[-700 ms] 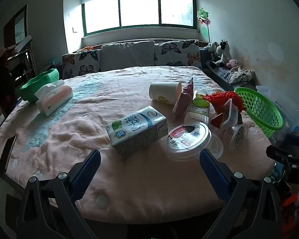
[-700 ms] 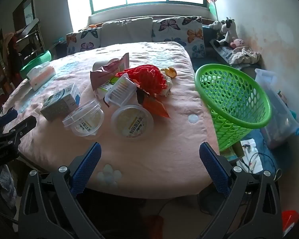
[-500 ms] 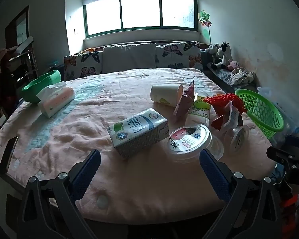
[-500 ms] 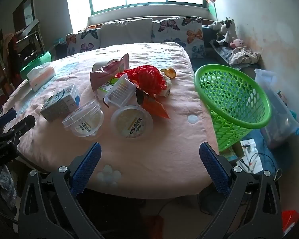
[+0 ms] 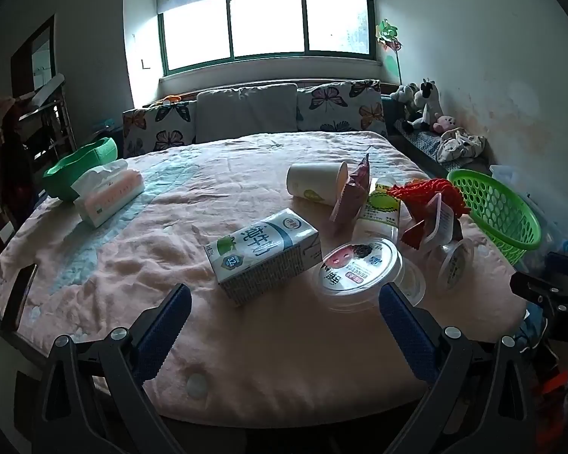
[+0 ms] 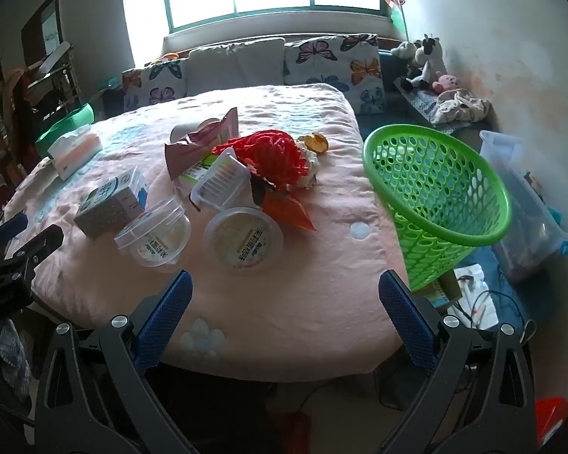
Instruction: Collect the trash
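Note:
Trash lies on a pink-covered table (image 5: 140, 249): a milk carton (image 5: 263, 255), a clear lidded cup (image 5: 358, 266), a paper cup (image 5: 316, 181) on its side, a pink wrapper (image 5: 354, 189) and a red mesh bag (image 5: 428, 193). My left gripper (image 5: 284, 312) is open, just short of the carton. In the right wrist view my right gripper (image 6: 284, 299) is open near the table's front edge, close to two clear cups (image 6: 155, 232) (image 6: 244, 240). The red mesh bag (image 6: 272, 151) lies behind them. A green mesh basket (image 6: 435, 196) stands tilted off the table's right edge.
A tissue box (image 5: 108, 193) and a green bowl (image 5: 77, 166) sit at the table's far left. Butterfly cushions (image 5: 337, 108) line a bench behind. A clear storage bin (image 6: 530, 204) and cables lie on the floor right of the basket. The other gripper (image 6: 15, 261) shows at left.
The left wrist view has tilted up slightly, so the table items sit lower in it. The right gripper has edged slightly closer to the two clear cups.

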`<state>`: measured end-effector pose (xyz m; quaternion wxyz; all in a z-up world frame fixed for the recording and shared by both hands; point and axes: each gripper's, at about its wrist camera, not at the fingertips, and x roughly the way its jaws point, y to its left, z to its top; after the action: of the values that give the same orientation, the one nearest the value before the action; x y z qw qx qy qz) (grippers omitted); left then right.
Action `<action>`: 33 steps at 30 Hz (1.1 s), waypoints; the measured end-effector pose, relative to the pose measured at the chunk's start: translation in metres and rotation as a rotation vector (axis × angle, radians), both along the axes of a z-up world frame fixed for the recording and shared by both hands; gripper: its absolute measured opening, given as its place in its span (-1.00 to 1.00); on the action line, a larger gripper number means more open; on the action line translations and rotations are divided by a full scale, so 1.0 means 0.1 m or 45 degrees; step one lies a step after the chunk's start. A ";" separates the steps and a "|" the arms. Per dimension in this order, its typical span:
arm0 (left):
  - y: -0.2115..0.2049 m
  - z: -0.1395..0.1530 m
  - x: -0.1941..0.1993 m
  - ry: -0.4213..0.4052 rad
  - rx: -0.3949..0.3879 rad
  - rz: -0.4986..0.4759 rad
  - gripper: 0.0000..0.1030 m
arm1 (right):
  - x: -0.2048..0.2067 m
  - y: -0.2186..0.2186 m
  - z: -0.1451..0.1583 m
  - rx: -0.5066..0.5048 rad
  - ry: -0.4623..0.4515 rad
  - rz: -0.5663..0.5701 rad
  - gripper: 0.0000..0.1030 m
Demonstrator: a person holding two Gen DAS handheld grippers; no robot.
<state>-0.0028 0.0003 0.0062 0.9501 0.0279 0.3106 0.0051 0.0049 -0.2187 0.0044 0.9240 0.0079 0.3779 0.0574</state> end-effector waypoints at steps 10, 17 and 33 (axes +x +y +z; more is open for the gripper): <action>-0.02 -0.01 0.00 -0.001 0.000 0.000 0.87 | 0.02 -0.01 0.01 -0.002 -0.006 -0.007 0.89; -0.03 -0.02 0.00 0.001 0.002 -0.001 0.87 | 0.02 -0.01 0.01 0.001 -0.005 -0.005 0.89; -0.06 -0.07 0.01 0.006 0.004 -0.004 0.87 | 0.02 0.00 0.01 0.000 -0.005 -0.006 0.89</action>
<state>-0.0018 -0.0060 -0.0004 0.9493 0.0297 0.3129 0.0038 0.0072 -0.2189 0.0056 0.9248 0.0088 0.3762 0.0554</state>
